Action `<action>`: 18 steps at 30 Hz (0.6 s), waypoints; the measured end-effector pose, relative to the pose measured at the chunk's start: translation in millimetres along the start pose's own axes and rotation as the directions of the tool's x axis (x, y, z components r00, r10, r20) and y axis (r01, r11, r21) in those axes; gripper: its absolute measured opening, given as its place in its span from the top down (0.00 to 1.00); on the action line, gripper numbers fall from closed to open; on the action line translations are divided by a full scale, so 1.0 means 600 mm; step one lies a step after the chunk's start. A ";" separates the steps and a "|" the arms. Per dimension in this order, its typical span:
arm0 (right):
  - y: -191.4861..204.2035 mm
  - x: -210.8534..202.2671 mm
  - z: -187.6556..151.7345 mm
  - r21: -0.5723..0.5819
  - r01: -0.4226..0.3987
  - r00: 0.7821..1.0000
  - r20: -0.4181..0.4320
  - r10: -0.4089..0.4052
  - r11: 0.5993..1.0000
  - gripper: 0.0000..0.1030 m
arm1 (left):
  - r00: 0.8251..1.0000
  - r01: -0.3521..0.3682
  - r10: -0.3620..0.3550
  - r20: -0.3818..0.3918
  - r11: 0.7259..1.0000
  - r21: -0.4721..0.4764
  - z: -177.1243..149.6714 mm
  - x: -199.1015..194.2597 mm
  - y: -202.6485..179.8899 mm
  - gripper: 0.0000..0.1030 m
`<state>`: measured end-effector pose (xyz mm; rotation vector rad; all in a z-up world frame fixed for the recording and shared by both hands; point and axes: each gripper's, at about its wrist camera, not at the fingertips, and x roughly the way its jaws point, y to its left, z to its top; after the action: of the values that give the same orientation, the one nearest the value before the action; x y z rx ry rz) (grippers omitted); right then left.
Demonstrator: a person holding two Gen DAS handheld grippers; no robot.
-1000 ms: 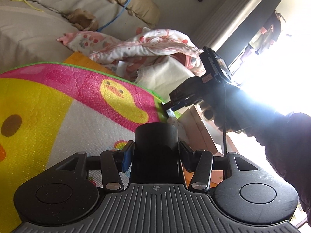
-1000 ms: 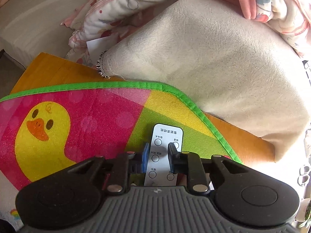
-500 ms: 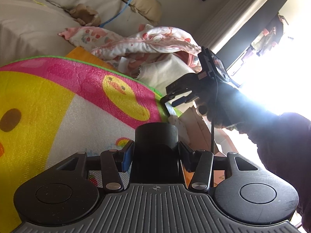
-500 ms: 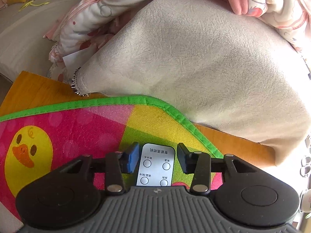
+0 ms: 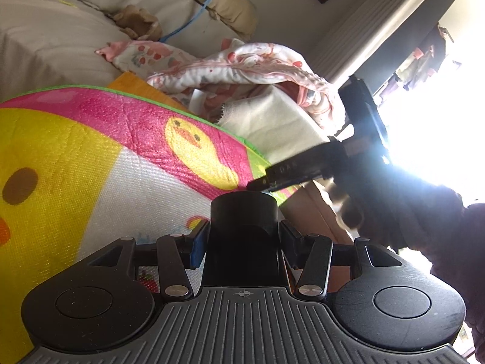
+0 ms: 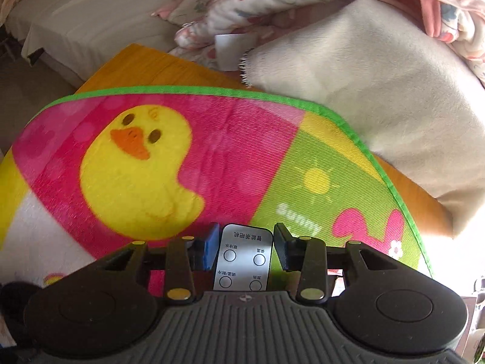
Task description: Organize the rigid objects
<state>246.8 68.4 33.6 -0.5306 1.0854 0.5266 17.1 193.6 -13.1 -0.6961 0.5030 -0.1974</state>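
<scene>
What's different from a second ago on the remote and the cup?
The right gripper widened its jaws; the white remote sits between them with gaps at both pads, apparently released. Its view slid across the duck mat. The left gripper still clamps the black cup.

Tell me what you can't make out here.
- Left wrist view: base of the black cylinder, hidden behind the body of the left gripper.
- Left wrist view: tips of the right gripper, blurred and backlit by the window.
- Right wrist view: near end of the remote, under the gripper body; whether pads press it.
</scene>
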 end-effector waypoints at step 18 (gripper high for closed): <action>-0.078 -0.273 -0.375 0.087 -0.123 0.943 0.322 0.089 0.989 0.62 | 0.997 -0.075 0.075 0.003 0.996 0.049 0.000 0.002 -0.016 0.47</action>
<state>63.4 -133.0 107.4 -0.2820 0.8306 0.6218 18.0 185.9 -7.2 -0.6280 0.5209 -0.1385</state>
